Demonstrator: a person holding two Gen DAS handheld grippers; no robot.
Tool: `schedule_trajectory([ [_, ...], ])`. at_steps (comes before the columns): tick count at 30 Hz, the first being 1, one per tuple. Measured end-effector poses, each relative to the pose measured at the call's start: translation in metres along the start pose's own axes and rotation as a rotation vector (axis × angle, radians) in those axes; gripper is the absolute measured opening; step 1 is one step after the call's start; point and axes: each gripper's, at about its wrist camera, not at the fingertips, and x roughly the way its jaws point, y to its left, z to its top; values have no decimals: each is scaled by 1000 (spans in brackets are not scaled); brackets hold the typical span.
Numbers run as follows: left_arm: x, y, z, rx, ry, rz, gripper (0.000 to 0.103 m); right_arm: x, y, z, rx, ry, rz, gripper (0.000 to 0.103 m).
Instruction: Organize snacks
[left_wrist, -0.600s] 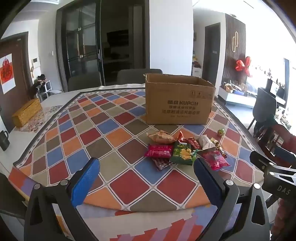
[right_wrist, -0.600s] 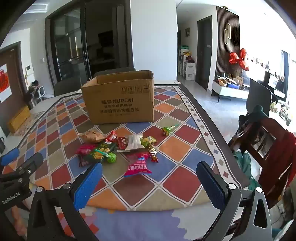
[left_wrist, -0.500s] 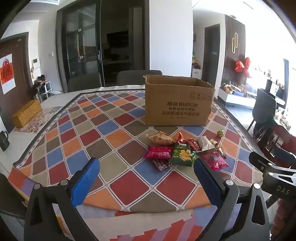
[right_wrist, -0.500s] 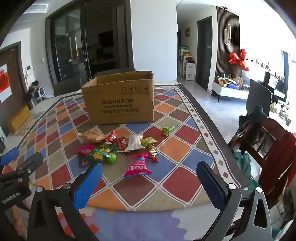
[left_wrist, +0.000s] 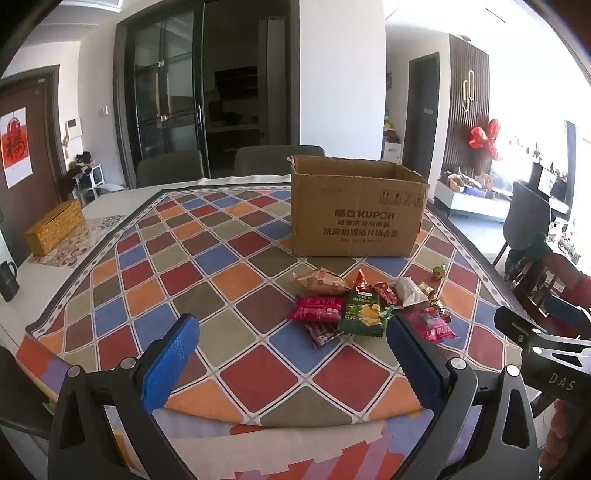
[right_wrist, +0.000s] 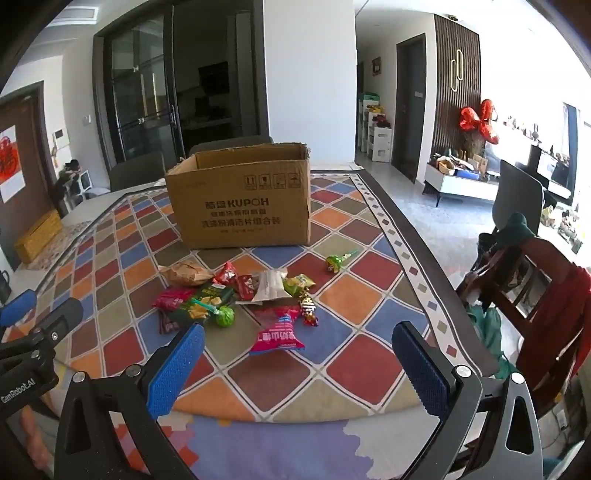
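Both grippers empty, jaws spread wide: left gripper (left_wrist: 293, 354), right gripper (right_wrist: 299, 363). Snack pile (right_wrist: 236, 295) lies on the tablecloth just in front of the cardboard box (right_wrist: 240, 199), nothing boxed yet. Pink packet (right_wrist: 277, 332), nearest edge of the pile, lies ahead between the right jaws, long axis pointing toward the box; right hand looks nearer.

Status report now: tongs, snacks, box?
Left tongs open, empty. Right tongs open, empty. Snack pile on tablecloth, before open cardboard box. Nothing blocks.
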Motion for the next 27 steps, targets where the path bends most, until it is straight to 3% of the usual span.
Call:
schedule_trajectory([
  [27,-1,0,-1,-2,-1,0,103,1,2,0,-6,-2,-4,102],
])
